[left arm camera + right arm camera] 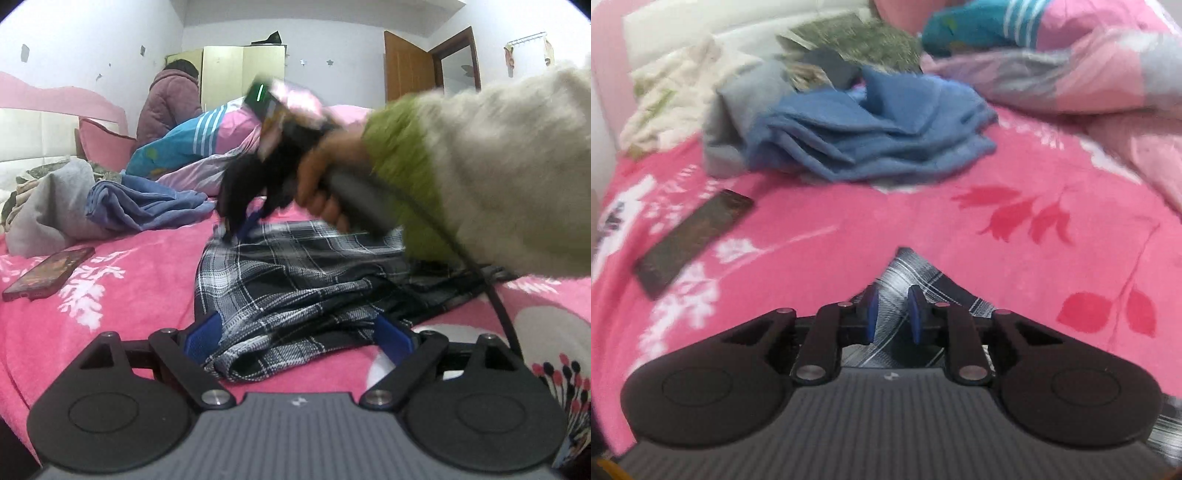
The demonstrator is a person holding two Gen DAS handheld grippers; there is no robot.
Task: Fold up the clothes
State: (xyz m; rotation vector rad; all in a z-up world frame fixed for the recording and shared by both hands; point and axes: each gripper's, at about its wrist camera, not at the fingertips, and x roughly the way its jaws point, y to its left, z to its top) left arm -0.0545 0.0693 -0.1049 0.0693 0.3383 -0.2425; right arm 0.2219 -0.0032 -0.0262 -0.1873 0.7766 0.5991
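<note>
A black-and-white plaid garment (295, 280) lies crumpled on the pink bedspread (140, 280). My left gripper (295, 338) is open, its blue pads either side of the garment's near edge. My right gripper (236, 227) shows in the left wrist view at the garment's far corner, held by a hand in a cream and green sleeve. In the right wrist view the right gripper (893, 314) has its blue pads narrowed on a corner of the plaid garment (908, 266).
A phone (48, 273) lies on the bedspread to the left, also in the right wrist view (690, 236). A heap of blue cloth (871, 129) and grey clothes (48, 206) lies beyond. A bundled quilt (207, 144) and a seated person (166, 107) are at the back.
</note>
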